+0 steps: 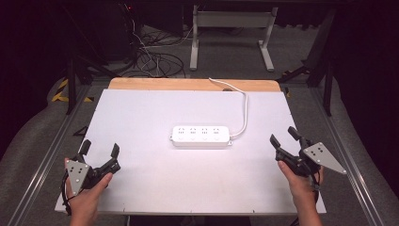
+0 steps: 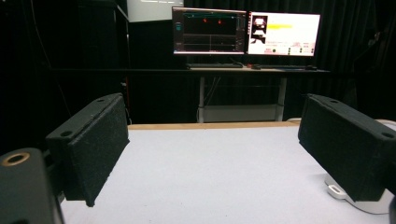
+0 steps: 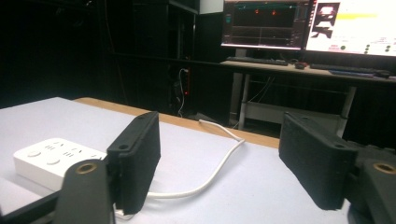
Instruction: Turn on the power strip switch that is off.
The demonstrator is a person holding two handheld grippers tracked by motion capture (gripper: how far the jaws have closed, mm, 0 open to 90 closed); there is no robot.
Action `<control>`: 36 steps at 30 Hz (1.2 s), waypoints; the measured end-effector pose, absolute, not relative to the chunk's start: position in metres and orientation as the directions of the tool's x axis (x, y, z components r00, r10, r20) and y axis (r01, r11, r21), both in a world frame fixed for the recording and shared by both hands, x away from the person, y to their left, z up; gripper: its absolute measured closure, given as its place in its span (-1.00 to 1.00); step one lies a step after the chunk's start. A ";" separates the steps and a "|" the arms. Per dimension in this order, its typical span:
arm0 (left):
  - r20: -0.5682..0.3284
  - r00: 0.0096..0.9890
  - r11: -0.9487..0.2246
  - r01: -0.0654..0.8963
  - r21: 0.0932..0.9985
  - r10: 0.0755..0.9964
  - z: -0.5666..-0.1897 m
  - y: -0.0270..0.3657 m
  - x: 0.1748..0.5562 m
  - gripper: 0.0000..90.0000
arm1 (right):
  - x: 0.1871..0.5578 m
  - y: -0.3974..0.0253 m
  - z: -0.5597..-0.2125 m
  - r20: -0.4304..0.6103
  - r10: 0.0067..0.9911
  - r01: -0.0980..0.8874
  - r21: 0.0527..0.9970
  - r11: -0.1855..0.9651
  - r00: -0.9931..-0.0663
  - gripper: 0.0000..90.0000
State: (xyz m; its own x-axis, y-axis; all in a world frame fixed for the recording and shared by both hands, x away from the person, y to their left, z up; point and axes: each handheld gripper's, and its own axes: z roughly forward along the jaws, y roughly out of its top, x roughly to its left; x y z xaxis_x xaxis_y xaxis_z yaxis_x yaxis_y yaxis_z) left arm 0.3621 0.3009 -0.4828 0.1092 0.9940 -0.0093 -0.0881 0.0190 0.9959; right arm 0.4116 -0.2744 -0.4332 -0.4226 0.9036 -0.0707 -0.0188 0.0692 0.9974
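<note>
The worktop [image 1: 141, 122] is a flat white board laid over a wooden top whose light brown edge shows along the far side. A white rectangular plastic power strip [image 1: 201, 135] with four socket groups lies flat near the middle of the board, slightly toward the far right, its long side running across the person's view. Its white cable [image 1: 244, 110] leaves the right end, curves toward the far edge and passes over the wooden strip. The left tool [image 1: 99, 149] rests near the front left corner in the person's left hand [image 1: 87, 195], jaws spread wide with bare board between them; in the left gripper view a corner of the power strip shows just behind the jaw on the right. The right tool [image 1: 283, 137] sits near the right edge in the right hand [image 1: 299, 181], jaws likewise spread and holding nothing, well apart from the power strip. The room is dark, with black curtains behind. A grey-legged desk [image 2: 243, 88] stands beyond the worktop and carries two lit monitors [image 2: 246, 32] and a keyboard. Loose black cables [image 1: 155, 59] lie on the grey floor, and metal rails run along both sides.
</note>
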 end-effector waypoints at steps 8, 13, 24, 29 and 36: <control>-0.012 0.112 0.021 -0.086 0.996 0.994 -0.483 0.301 0.362 -0.79 | 0.419 -0.261 -0.429 -0.094 0.884 -0.012 0.995 0.099 -0.459 -0.14; -0.011 0.108 0.020 -0.085 0.996 0.994 -0.483 0.303 0.362 -0.79 | 0.421 -0.255 -0.426 -0.117 0.874 -0.020 0.992 0.123 -0.472 -0.06; -0.023 0.110 0.033 -0.085 0.996 0.994 -0.483 0.303 0.362 -0.79 | 0.424 -0.245 -0.418 -0.139 0.855 0.043 0.982 0.185 -0.499 0.46; -0.023 0.108 0.032 -0.085 0.996 0.994 -0.483 0.304 0.362 -0.78 | 0.427 -0.243 -0.416 -0.129 0.841 0.068 0.979 0.193 -0.526 0.67; -0.021 0.108 0.030 -0.084 0.996 0.994 -0.483 0.304 0.362 -0.78 | 0.433 -0.236 -0.415 -0.105 0.826 0.112 0.973 0.199 -0.554 0.85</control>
